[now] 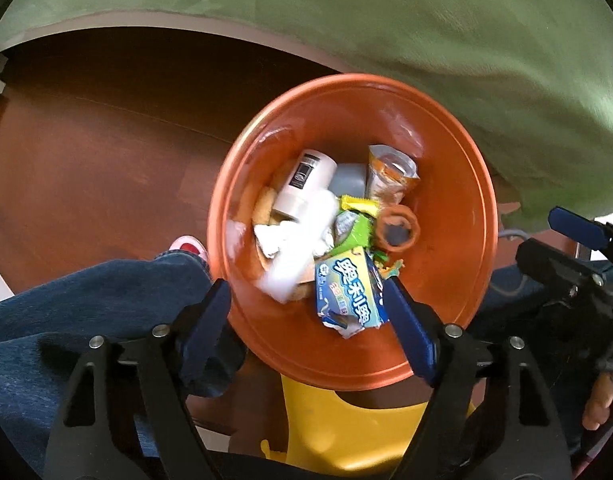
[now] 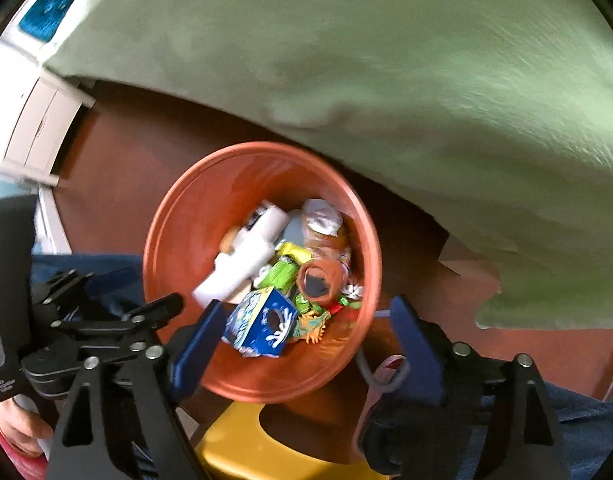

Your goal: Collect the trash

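Observation:
An orange bin stands on the floor directly below both grippers. Inside lie a white bottle, a blue biscuit packet, an orange tape ring, green and yellow wrappers and crumpled white paper. A blurred white piece sits at the bin's near side. My left gripper hangs open above the bin, nothing pressed between its blue pads. My right gripper is open too, straddling the bin's near rim.
A green cloth hangs over the bin's far side. A yellow stool stands just in front. A person's jeans and shoe are at the left, on brown wooden floor. A white cabinet stands far left.

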Motion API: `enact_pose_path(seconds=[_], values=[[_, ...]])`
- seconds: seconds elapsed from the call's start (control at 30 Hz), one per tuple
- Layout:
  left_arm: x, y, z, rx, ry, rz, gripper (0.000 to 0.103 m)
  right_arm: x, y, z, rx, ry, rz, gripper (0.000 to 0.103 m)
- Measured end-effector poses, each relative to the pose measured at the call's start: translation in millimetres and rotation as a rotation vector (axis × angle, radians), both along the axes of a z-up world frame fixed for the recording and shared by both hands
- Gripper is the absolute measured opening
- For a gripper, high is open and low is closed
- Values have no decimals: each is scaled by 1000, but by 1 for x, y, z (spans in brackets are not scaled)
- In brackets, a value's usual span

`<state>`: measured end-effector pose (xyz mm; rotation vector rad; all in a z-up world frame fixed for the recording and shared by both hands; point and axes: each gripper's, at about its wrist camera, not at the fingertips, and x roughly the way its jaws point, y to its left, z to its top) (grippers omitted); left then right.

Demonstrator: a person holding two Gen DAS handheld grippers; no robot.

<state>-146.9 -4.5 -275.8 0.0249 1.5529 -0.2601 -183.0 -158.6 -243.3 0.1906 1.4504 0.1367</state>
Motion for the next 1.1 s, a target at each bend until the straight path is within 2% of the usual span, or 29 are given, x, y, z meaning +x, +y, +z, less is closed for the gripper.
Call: enact_pose_path(seconds=[0.1,0.33,0.57,0.77,0.9,0.97,1.0,1.1], values=[[0,2,7,18,-21,5,81,-1,-7,-5,12,21,-30,83],[-1,4,31,44,-83,-13,82,-2,-5,8,31,-24,-27,86],[7,8,83,49,-225,-15,82,-1,-10,48,49,-127,-36,86],[18,10,156,41,-413,-3,82,8,-23,109,22,-293,-62,86],[23,14,203,40,-537,18,82,12,-32,163,28,-435,-89,88],[24,18,230,32,-605,39,86,11,-34,190,28,-508,-96,90],[24,19,237,31,-629,47,90,11,-34,199,33,-531,-99,91],[22,23,270,15,-715,81,91,9,-35,230,94,-602,-118,91]])
